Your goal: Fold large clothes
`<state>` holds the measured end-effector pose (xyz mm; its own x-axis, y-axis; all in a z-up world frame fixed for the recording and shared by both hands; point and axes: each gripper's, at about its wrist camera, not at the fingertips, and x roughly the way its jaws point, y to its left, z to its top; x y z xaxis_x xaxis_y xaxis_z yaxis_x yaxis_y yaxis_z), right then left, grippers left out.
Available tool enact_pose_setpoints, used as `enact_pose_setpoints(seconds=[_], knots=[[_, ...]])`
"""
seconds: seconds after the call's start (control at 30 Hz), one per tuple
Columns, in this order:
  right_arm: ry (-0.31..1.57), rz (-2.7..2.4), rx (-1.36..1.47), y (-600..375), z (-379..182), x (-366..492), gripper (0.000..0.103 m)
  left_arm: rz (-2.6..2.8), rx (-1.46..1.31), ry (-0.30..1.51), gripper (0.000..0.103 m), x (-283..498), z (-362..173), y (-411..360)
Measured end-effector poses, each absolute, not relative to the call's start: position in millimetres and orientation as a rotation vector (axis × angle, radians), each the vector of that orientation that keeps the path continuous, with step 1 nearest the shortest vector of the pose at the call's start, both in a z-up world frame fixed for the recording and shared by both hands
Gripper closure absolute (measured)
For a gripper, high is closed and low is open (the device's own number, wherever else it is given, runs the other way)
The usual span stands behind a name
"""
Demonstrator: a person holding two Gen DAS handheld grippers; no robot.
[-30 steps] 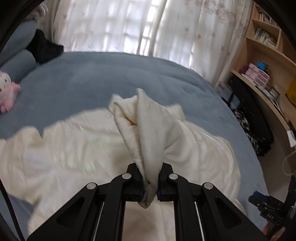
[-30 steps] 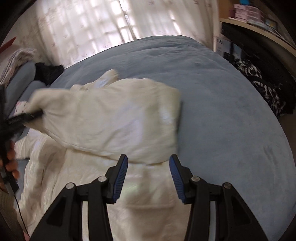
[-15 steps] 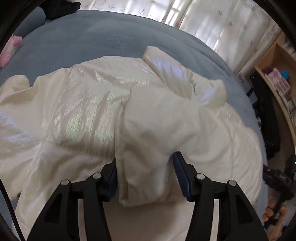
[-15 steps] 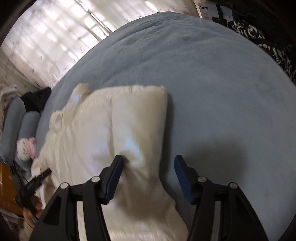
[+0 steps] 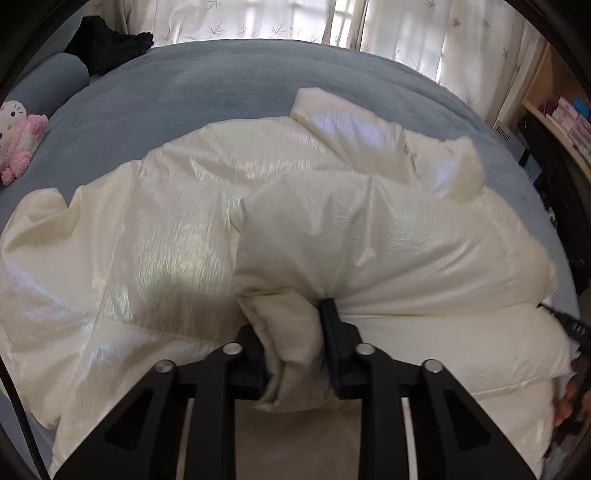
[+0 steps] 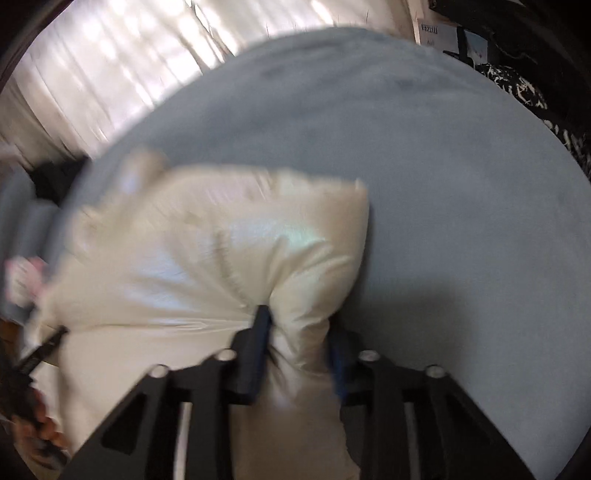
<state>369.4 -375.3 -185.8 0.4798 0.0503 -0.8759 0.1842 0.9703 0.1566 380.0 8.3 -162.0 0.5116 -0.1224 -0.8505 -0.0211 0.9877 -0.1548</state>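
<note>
A cream padded jacket is spread on the blue-grey bed, its long axis running across the left wrist view from the plush-toy side toward the shelf side. One folded panel is laid over the body, and a puffy end is turned toward the curtains.

A thick fold of the jacket is pinched between the closing jaws of the left gripper. In the blurred right wrist view, a bunched corner of the jacket is clamped by the right gripper, whose jaws are also closing.

Beyond the jacket, a pink plush toy and a black garment lie near the bed's far edge. Nothing lies on the jacket itself.
</note>
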Motion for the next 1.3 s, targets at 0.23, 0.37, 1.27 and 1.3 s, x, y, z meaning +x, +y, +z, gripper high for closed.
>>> enact_pose_setpoints(seconds=[0.23,0.37,1.27,1.3], knots=[[0.937,-0.108,0.184,-363.8,-114.4,346.6,0.056,-0.075,-0.183,0.894,0.069,350.8,-109.0,32.0],[0.857,-0.022,0.144,-325.8,-84.9,346.9,0.055,-0.138,-0.188,0.817,0.070,347.4,-79.6,23.8],[0.958,-0.190,0.161,-352.7,-145.9,372.1,0.070,-0.059,-0.061,0.975,0.077,402.9,-139.3,-26.6],[0.959,-0.184,0.174,-351.4,-143.1,367.1,0.070,-0.061,-0.066,0.971,0.068,397.5,-133.1,-25.4]])
